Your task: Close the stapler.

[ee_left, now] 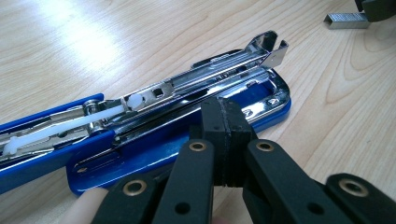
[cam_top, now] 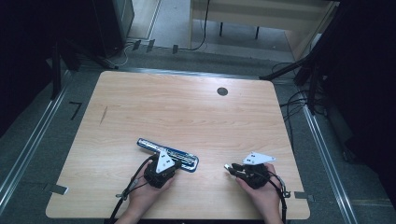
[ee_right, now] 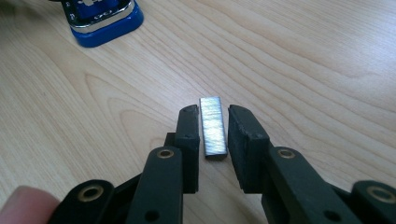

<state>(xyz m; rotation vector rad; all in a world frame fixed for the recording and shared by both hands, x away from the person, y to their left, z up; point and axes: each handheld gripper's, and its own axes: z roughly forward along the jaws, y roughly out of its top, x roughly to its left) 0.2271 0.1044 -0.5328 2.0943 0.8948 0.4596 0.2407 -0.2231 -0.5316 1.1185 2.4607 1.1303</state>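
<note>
The strip of staples (ee_right: 214, 131) is lying between the right gripper (ee_right: 214, 140)'s spread jaws, long axis running along them — no pad visibly pressing it. The open blue stapler (ee_left: 154, 126), chrome magazine exposed, is lying to its left, where the left gripper (ee_left: 227, 140) — jaws pressed together — is resting against its base.

— What carries everything here?

— A light wood-grain counter (cam_top: 187, 112) with rounded corners and a round dark grommet hole (cam_top: 222, 91) near its far edge.

— And what lies directly on it?

— A blue stapler (cam_top: 168, 155), opened out flat with its chrome magazine exposed, near the front edge. To its right, apart from it, a strip of staples (ee_right: 213, 132) lies flat on the wood.
</note>
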